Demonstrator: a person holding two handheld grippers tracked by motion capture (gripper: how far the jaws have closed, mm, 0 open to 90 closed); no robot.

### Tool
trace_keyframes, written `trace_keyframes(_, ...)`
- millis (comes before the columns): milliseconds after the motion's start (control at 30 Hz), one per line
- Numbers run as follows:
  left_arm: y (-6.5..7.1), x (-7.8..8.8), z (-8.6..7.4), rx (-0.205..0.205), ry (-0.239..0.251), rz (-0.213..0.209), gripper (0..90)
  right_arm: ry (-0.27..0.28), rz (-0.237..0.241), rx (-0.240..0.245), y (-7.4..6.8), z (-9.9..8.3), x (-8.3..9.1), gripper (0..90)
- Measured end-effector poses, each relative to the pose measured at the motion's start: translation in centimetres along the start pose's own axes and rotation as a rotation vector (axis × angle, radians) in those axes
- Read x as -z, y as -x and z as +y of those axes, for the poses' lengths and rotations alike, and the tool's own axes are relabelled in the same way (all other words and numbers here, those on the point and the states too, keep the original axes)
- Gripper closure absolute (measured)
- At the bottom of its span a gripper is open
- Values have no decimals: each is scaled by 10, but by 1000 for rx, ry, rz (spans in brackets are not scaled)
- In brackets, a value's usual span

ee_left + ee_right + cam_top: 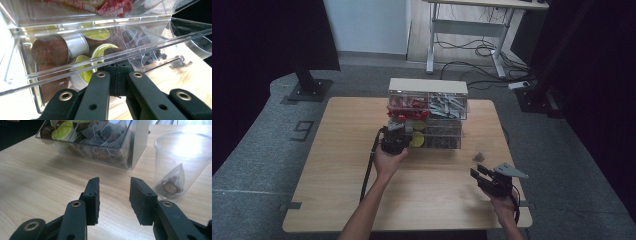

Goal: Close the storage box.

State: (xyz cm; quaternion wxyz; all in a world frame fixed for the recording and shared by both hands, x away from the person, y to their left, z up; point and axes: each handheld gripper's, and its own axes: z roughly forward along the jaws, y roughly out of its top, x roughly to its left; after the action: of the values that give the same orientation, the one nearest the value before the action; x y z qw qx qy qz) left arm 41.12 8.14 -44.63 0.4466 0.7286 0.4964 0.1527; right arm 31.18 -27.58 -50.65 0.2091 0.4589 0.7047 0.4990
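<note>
Nearest to me, at the right near corner of the wooden worktop (337, 200), a hand holds the right tongs (478, 175) just above the wood, jaws spread apart with nothing between them. From the right gripper view you can see the gap clearly, bare wood showing through it. Just past those tongs sits a clear plastic cup (181, 165) with a single tea bag (171, 183) lying in the bottom of it; in the high view the cup is only a faint shape (478, 157) a bit beyond the jaws.

Further in, around the middle of the worktop, the other hand (388, 161) has the left tongs (398, 134) pushed right up against the clear drawer organizer (428, 114), at its lower left drawer. In the left gripper view the jaws are pressed together on the drawer's clear front edge (75, 67), so they're clamped on that lip. Inside that drawer are coffee pods (100, 50), some with yellow-green lids, some brown. The compartment next to it on the right holds dark tea bags (105, 137). Up top, the left drawer is full of red packets (404, 106) and the right one of grey sachets (446, 105).

Beyond the worktop, on the grey floor, stands a white desk frame (469, 30) with cables (479, 50) trailing under it.
</note>
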Motion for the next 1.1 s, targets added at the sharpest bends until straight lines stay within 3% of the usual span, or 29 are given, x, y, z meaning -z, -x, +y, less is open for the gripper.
trace_keyframes(567, -5, -4, -18, 31, -21, -9, 900, -40, 17, 9, -3, -17, -3, 600)
trace_keyframes(1100, -6, -11, -28, 39, -39, -7, 900, -56, 24, 18, -6, -20, -7, 600)
